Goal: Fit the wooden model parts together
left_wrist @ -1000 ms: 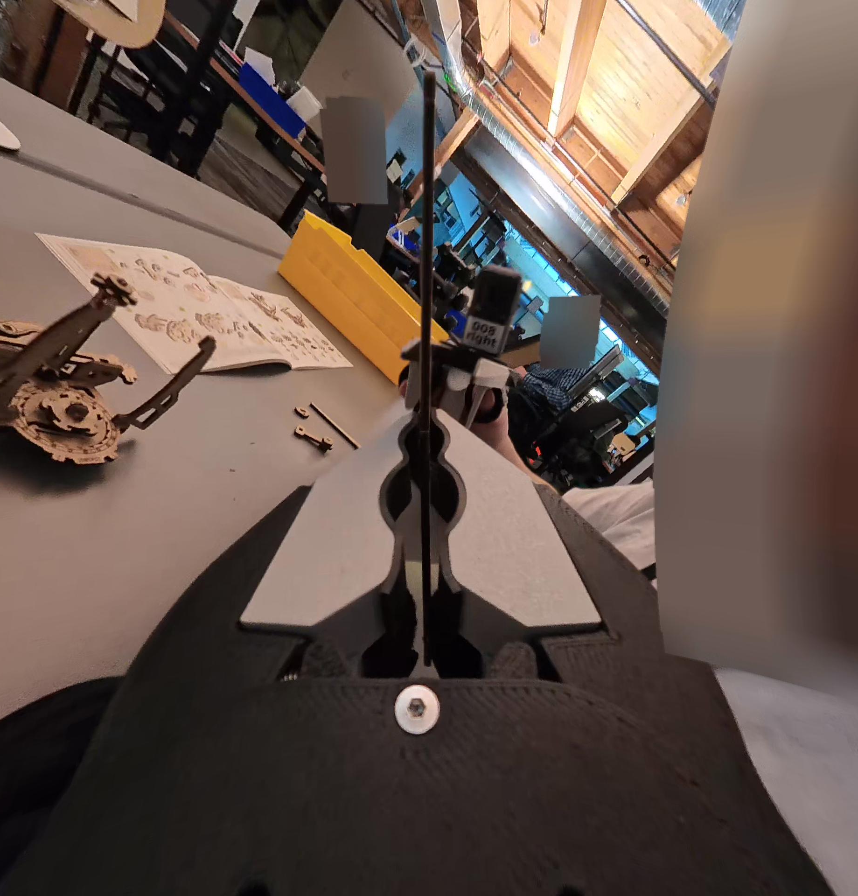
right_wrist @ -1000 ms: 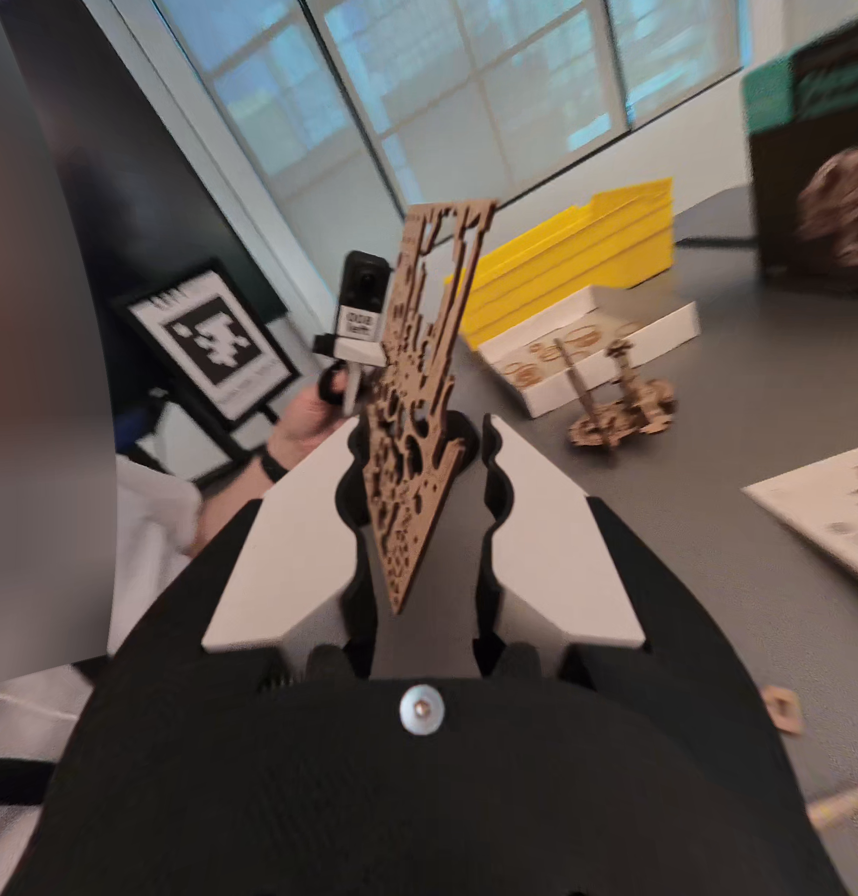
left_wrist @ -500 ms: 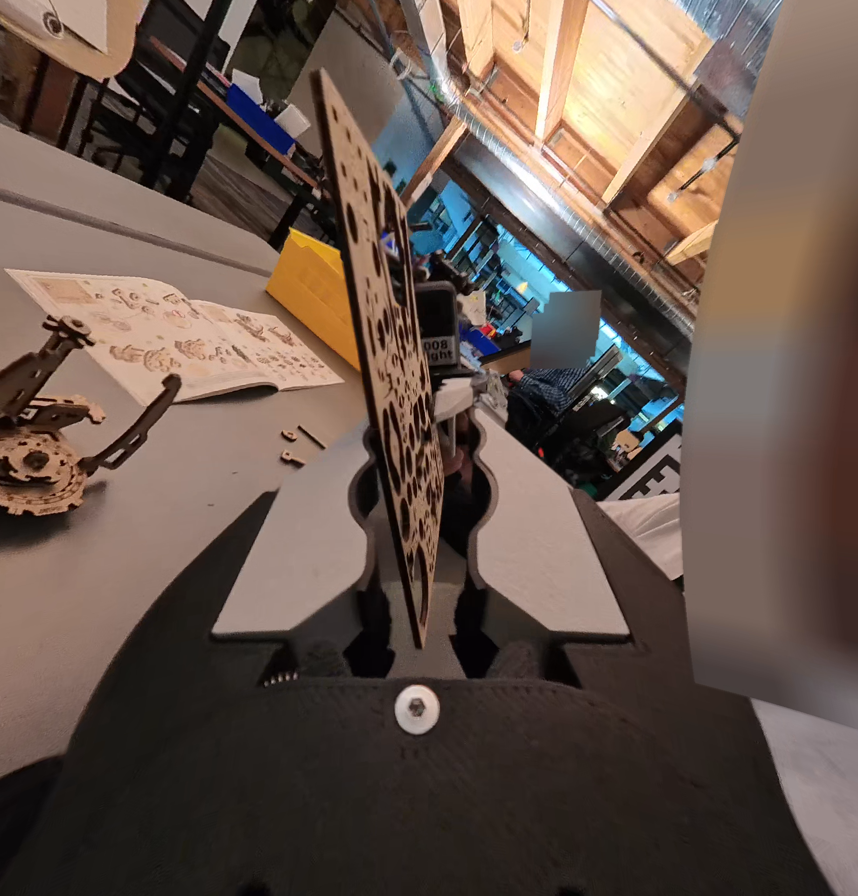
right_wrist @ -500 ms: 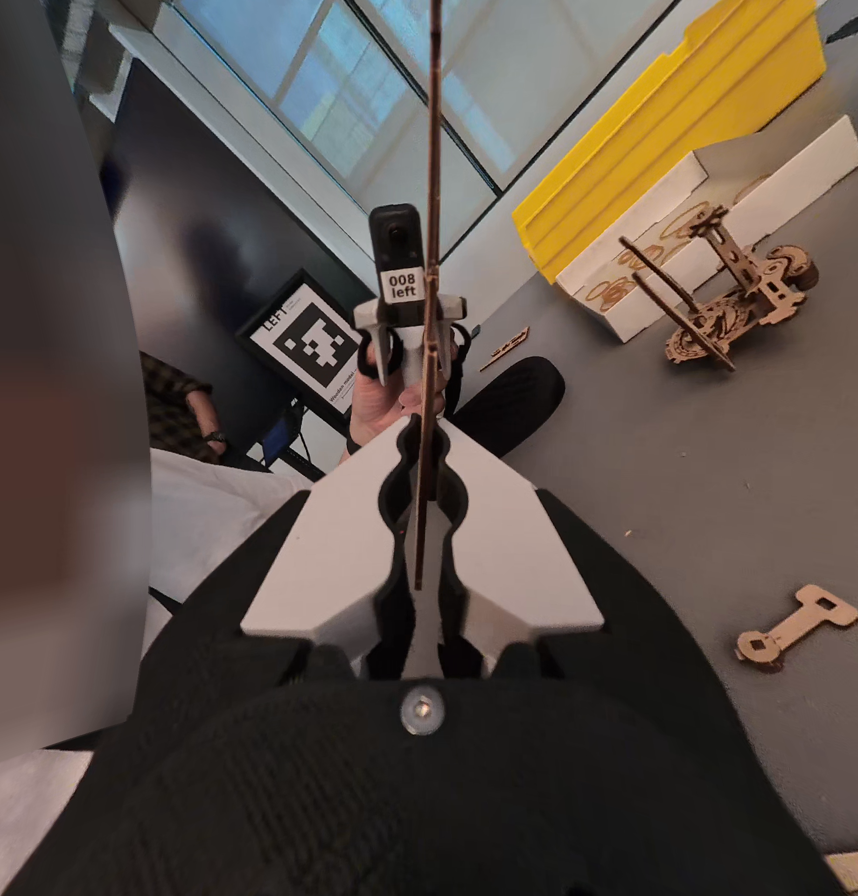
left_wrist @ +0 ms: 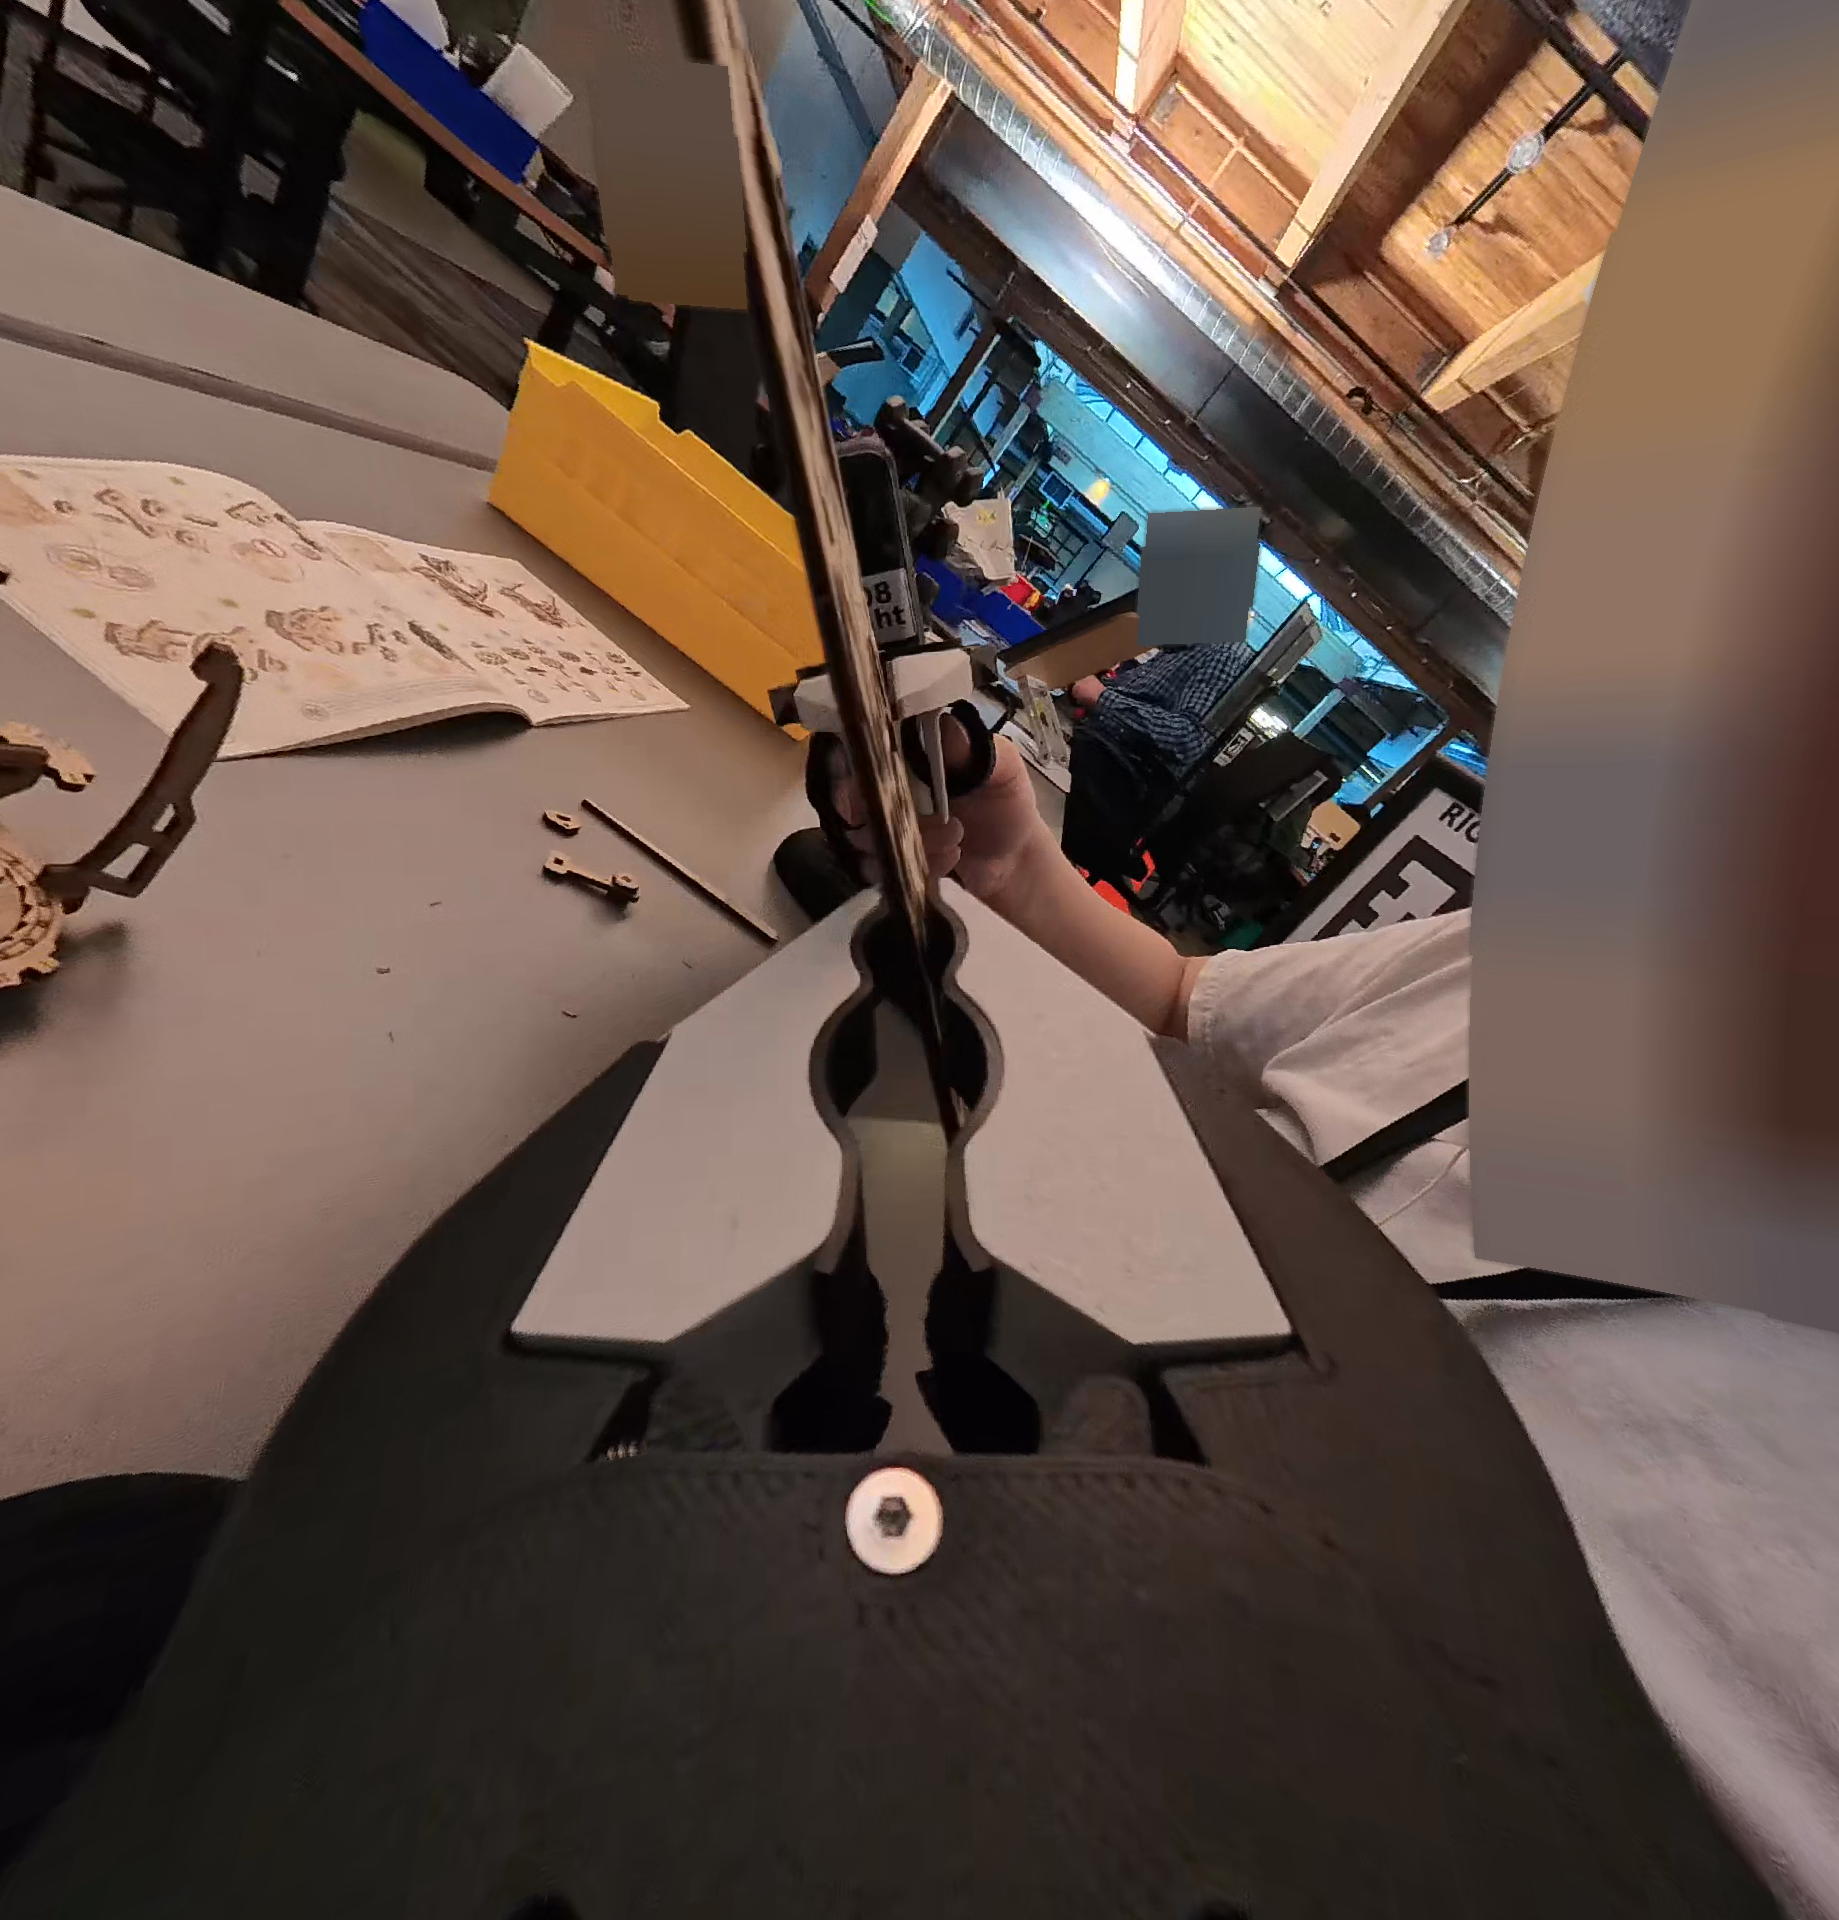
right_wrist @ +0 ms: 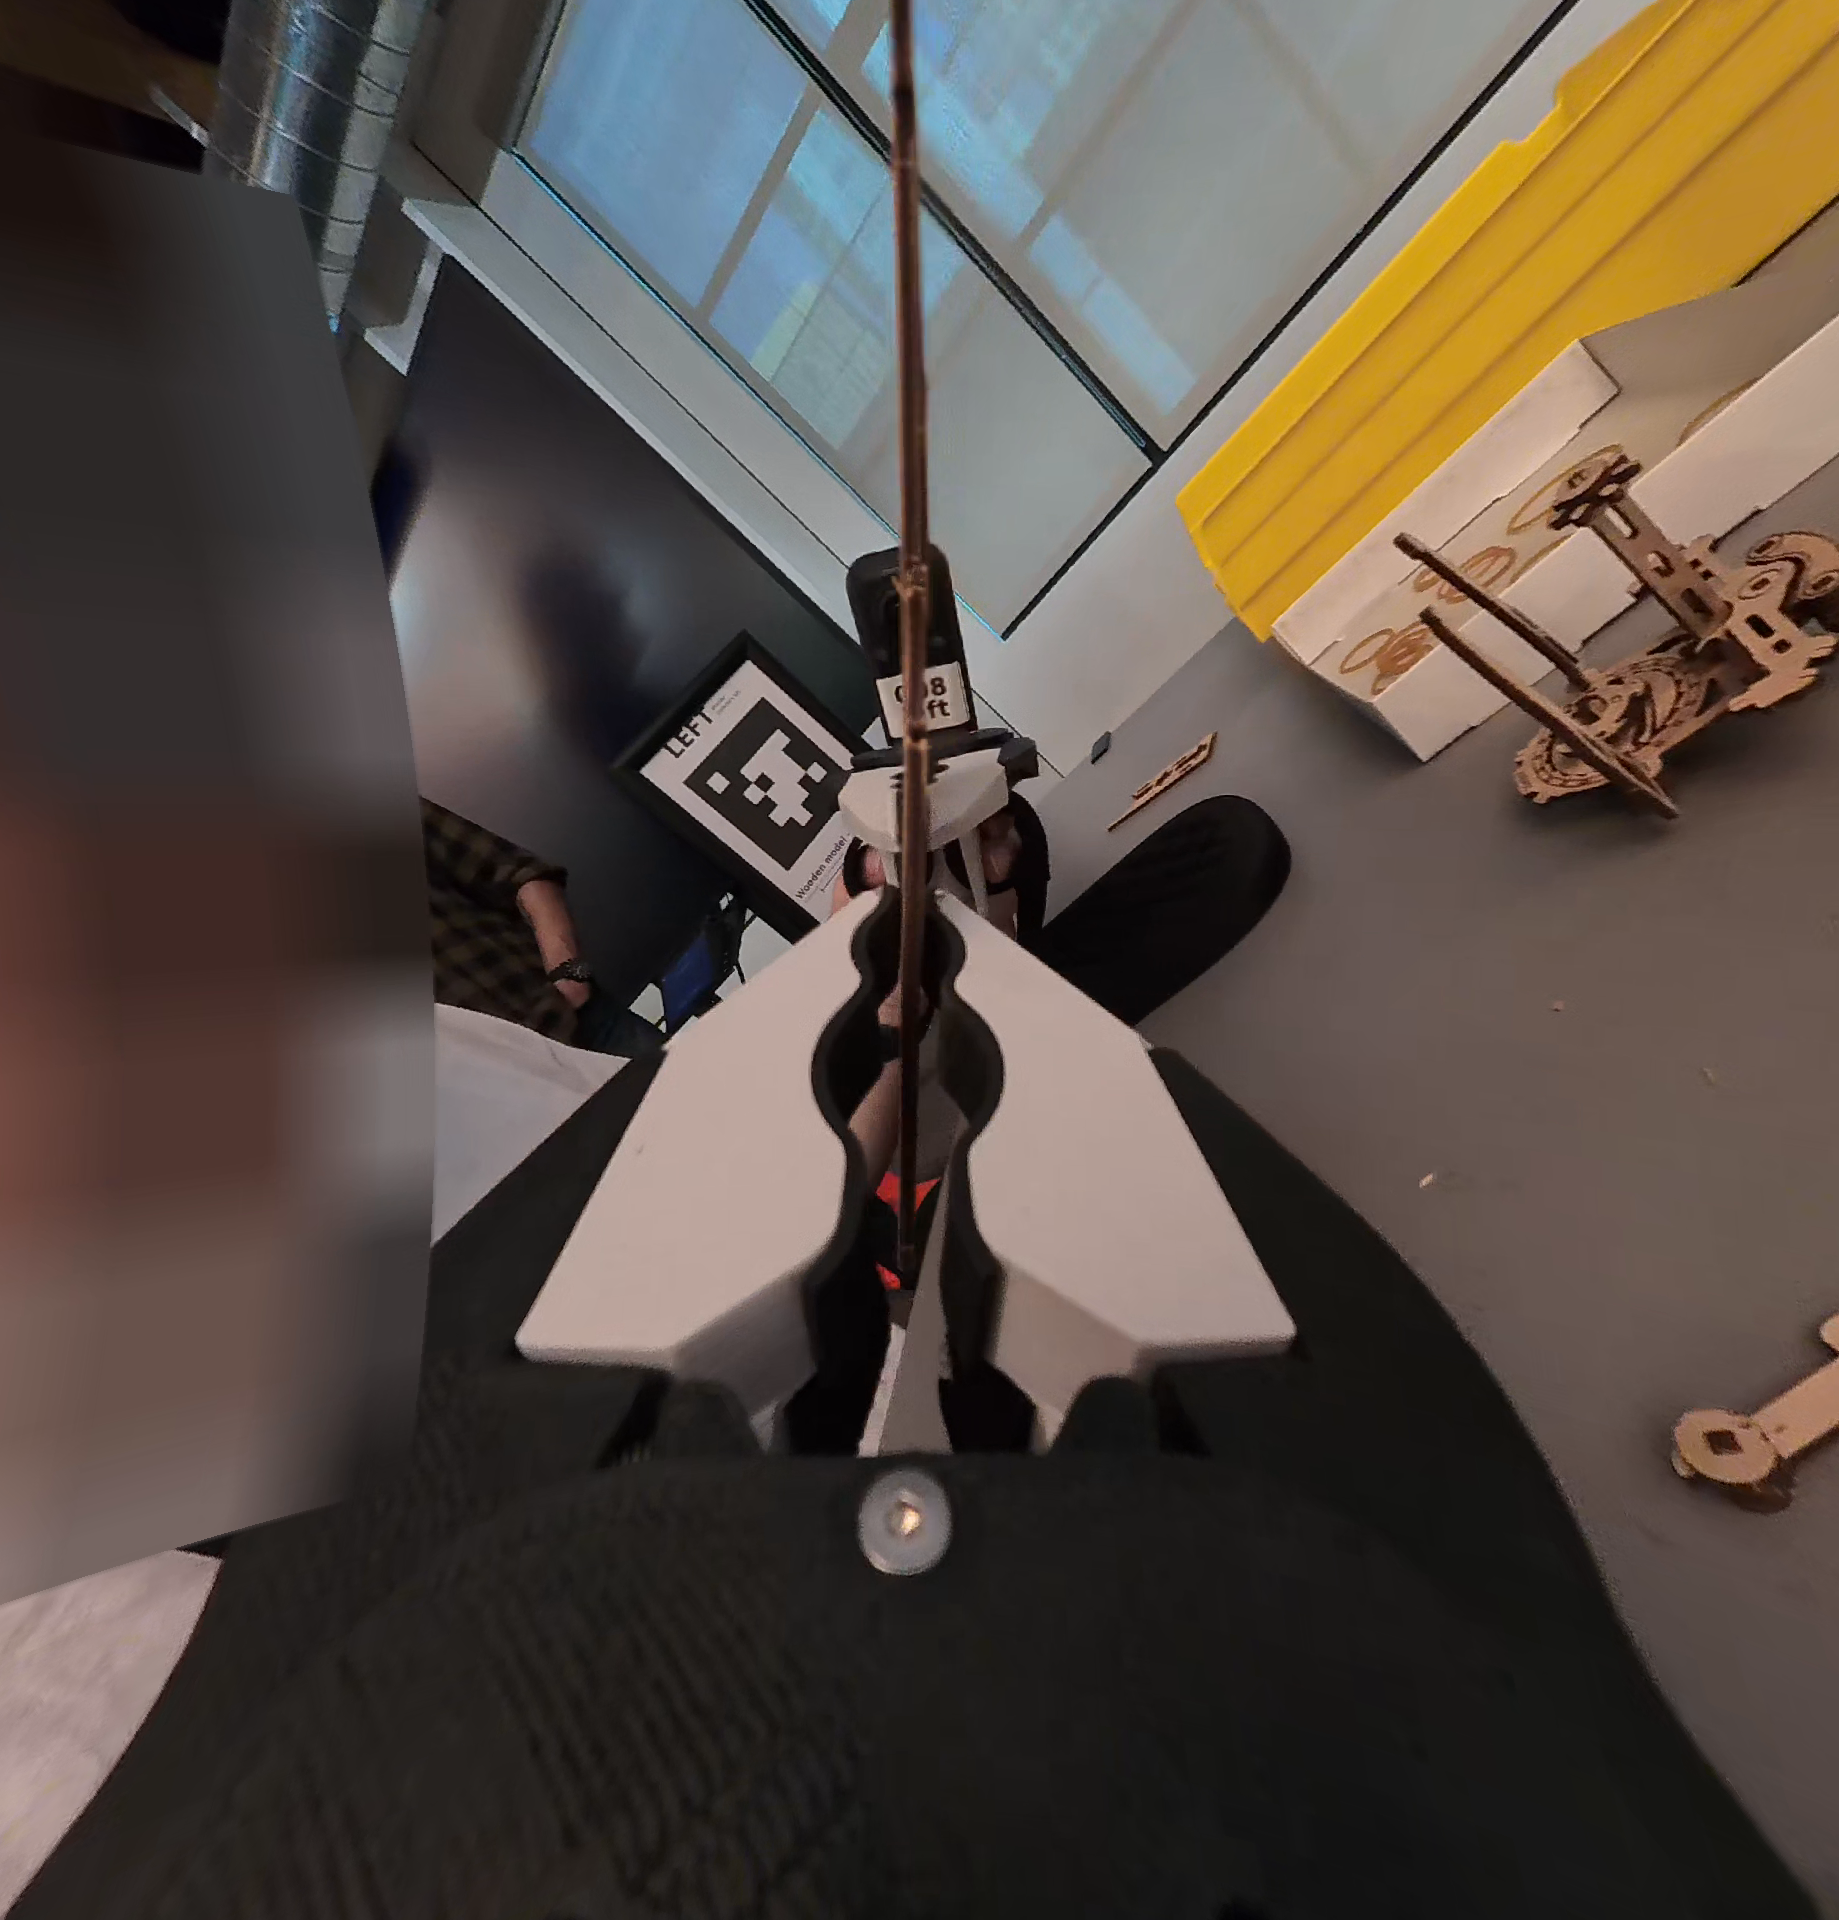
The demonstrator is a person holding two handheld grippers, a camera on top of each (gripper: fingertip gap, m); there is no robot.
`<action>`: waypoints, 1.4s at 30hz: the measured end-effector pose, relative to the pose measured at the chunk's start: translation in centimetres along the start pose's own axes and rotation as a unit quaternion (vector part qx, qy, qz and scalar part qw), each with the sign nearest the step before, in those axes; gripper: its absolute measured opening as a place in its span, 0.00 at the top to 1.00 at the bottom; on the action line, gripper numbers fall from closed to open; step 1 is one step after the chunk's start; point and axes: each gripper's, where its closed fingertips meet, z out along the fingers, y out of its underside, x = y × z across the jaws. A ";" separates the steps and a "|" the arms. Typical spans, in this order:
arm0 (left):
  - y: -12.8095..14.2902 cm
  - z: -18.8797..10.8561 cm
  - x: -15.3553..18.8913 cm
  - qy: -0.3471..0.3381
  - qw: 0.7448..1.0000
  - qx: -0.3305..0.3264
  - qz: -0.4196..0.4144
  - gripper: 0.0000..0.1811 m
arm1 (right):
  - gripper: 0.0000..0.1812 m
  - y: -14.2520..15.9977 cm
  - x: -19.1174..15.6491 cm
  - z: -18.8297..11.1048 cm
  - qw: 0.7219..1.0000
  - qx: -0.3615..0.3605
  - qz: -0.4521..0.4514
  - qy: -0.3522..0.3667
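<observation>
A thin laser-cut wooden sheet (left_wrist: 790, 364) stands edge-on between both grippers, raised above the grey table (left_wrist: 323, 1091). My left gripper (left_wrist: 910, 909) is shut on one edge of it. My right gripper (right_wrist: 907, 904) is shut on the opposite edge of the same sheet (right_wrist: 907, 416). The grippers face each other across it. A partly built wooden model (left_wrist: 1, 883) stands on the table at the left; it also shows in the right wrist view (right_wrist: 1663, 675) at the far right. Small loose wooden pieces (left_wrist: 588, 878) and a flat link piece (right_wrist: 1777, 1423) lie on the table.
An open instruction booklet (left_wrist: 271, 603) lies beyond the model. A yellow bin (left_wrist: 645, 520) and a white box (right_wrist: 1466, 644) with parts stand at the back. A thin stick (left_wrist: 676, 868) lies near the loose pieces. A person's arm and white sleeve (left_wrist: 1310, 1018) are close by. To reach the flat link piece (right_wrist: 1777, 1423) in a straight line is about 15 cm for my right fingers, about 20 cm for my left.
A second ago only my left gripper held the sheet; half a second ago the left was open and the right held it. Now the left has shut again, so both hold it.
</observation>
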 end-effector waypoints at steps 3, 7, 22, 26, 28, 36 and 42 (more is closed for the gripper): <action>0.3 0.0 -0.4 -0.015 1.000 -0.011 0.003 1.00 | 1.00 0.1 0.2 -0.1 1.000 -0.003 0.000 0.002; 0.4 0.2 -0.3 -0.025 0.999 -0.018 0.017 1.00 | 1.00 0.2 0.4 -0.2 1.000 -0.010 0.005 -0.003; 0.9 0.1 -0.4 -0.030 0.999 -0.033 0.027 0.99 | 1.00 0.7 0.6 -0.2 1.000 -0.026 0.005 -0.010; 1.0 0.0 -0.4 -0.027 0.999 -0.033 0.023 0.99 | 1.00 0.8 0.6 -0.2 1.000 -0.030 0.002 -0.009; 1.1 0.0 -0.5 -0.025 0.999 -0.034 0.019 0.99 | 1.00 0.8 0.7 -0.2 0.999 -0.031 0.001 -0.007; 1.0 0.3 -1.0 -0.018 1.000 -0.024 -0.008 1.00 | 1.00 1.1 1.1 -0.2 0.999 -0.035 -0.006 0.002; 1.0 -0.1 -1.3 -0.020 0.999 -0.022 -0.025 1.00 | 0.98 -0.2 1.3 -0.9 1.000 0.007 -0.006 0.002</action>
